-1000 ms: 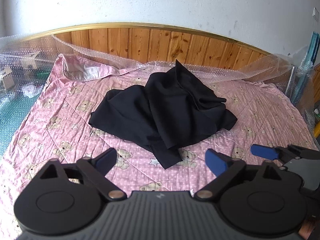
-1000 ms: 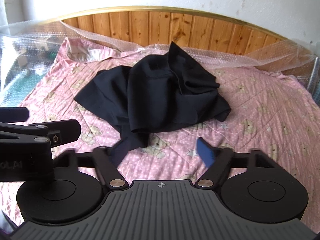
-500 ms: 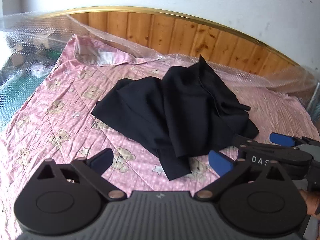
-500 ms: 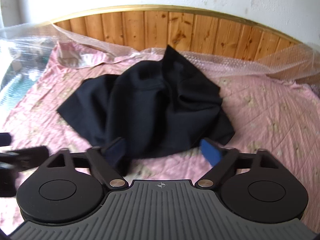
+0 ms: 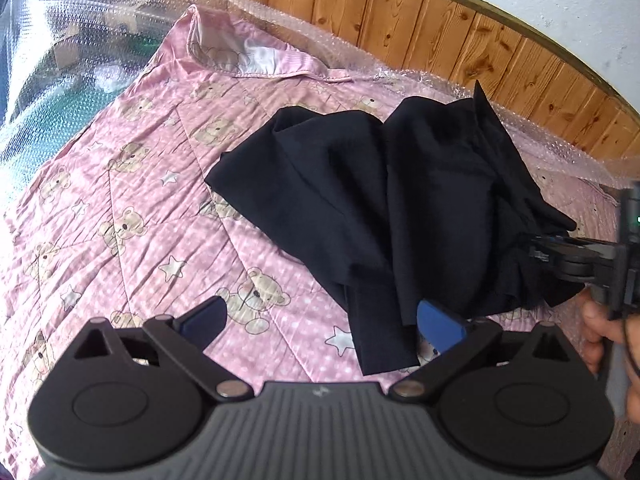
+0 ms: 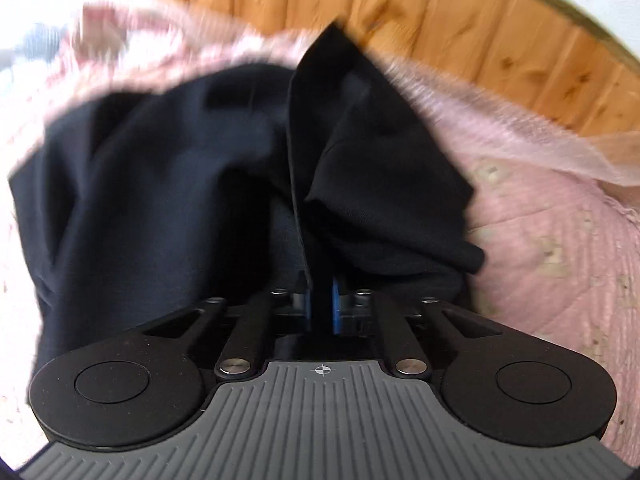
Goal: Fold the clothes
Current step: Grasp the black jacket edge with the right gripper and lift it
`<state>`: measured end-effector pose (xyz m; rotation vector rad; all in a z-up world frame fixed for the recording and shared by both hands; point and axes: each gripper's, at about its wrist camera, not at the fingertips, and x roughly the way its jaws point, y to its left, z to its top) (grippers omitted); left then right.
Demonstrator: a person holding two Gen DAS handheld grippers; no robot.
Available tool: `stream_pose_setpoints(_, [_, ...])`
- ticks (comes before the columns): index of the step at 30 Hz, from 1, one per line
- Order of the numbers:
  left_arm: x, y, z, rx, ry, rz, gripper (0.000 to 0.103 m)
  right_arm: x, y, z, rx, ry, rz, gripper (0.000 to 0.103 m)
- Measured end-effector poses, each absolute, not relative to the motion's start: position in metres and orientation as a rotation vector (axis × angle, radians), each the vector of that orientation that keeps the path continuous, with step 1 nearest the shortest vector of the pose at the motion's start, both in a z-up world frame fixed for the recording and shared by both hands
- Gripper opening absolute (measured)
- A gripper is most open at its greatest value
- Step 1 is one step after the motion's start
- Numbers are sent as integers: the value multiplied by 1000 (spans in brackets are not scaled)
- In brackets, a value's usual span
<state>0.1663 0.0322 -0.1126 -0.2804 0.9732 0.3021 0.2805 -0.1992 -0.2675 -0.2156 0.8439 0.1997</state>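
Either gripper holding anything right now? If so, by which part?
Right gripper has just closed on a fold at the black garment's near right edge. Left gripper is wide open, holding nothing.

Right wrist view's smeared: pink quilt at 9 o'clock is mush; black garment hides the blue pads.

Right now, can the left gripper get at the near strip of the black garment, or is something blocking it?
Probably yes. The left gripper is open over the pink quilt, and the black garment hangs its near strip between the fingers with nothing over it. The right gripper is shut on the garment's far right edge, well aside.
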Motion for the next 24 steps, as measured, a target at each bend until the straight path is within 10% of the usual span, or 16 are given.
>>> stream_pose_setpoints(10, [239,50,-143,-246,913,390,103,197,-450,-217,-101,971,-403,0])
stream_pose_setpoints(15, [280,36,-188,-311,954,301,103,170,-462,-204,9,943,-473,49])
stream_pose_setpoints(17, [287,22,-202,-308,985,225,73,170,-452,-196,41,899,-446,58])
stream_pose_setpoints(18, [291,15,-208,-305,1001,186,11,171,-448,-194,53,881,-424,60])
stream_pose_setpoints(24, [240,-87,-195,-238,1052,-278,0,186,-424,-183,49,765,-365,66])
